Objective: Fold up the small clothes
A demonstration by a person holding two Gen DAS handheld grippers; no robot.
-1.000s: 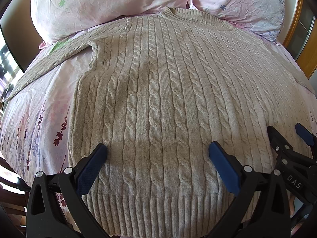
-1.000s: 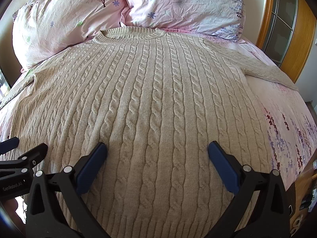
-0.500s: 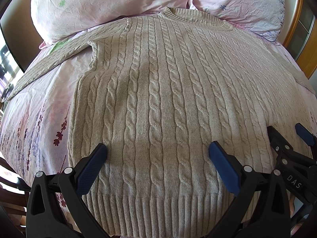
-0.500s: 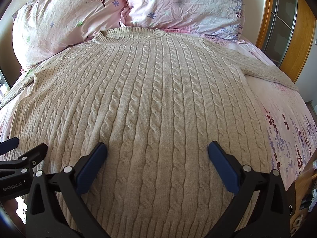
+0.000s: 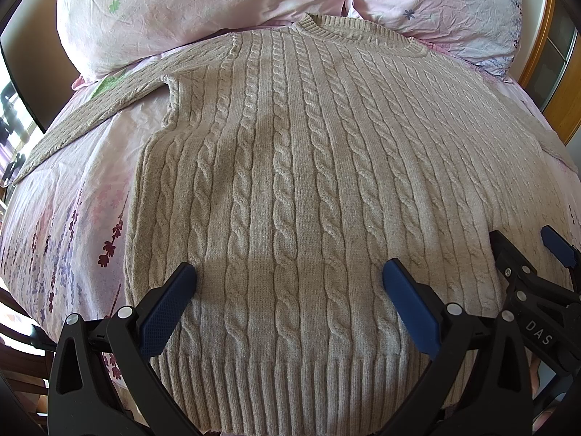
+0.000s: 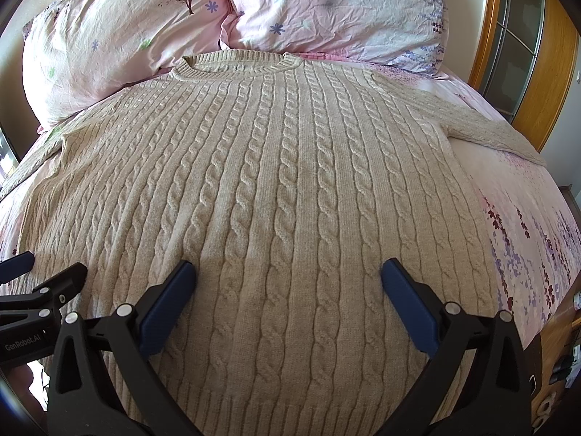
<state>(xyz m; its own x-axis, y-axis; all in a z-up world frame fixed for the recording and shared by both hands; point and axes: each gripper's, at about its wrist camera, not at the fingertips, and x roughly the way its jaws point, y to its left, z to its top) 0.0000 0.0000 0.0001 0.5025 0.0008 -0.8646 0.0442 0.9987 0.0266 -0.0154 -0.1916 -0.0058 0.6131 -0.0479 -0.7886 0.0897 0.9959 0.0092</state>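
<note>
A beige cable-knit sweater (image 5: 290,181) lies flat and face up on the bed, collar toward the pillows, both sleeves spread out to the sides. It fills the right wrist view too (image 6: 272,200). My left gripper (image 5: 288,283) is open and empty above the sweater's lower left part, near the ribbed hem. My right gripper (image 6: 288,283) is open and empty above the lower right part. The right gripper also shows at the right edge of the left wrist view (image 5: 526,254), and the left gripper at the left edge of the right wrist view (image 6: 40,279).
Two pink floral pillows (image 5: 174,11) (image 6: 345,7) stand behind the collar. The pink flowered bedsheet (image 5: 61,218) shows beside the sweater. A wooden-framed door or cabinet (image 6: 523,54) stands to the right of the bed.
</note>
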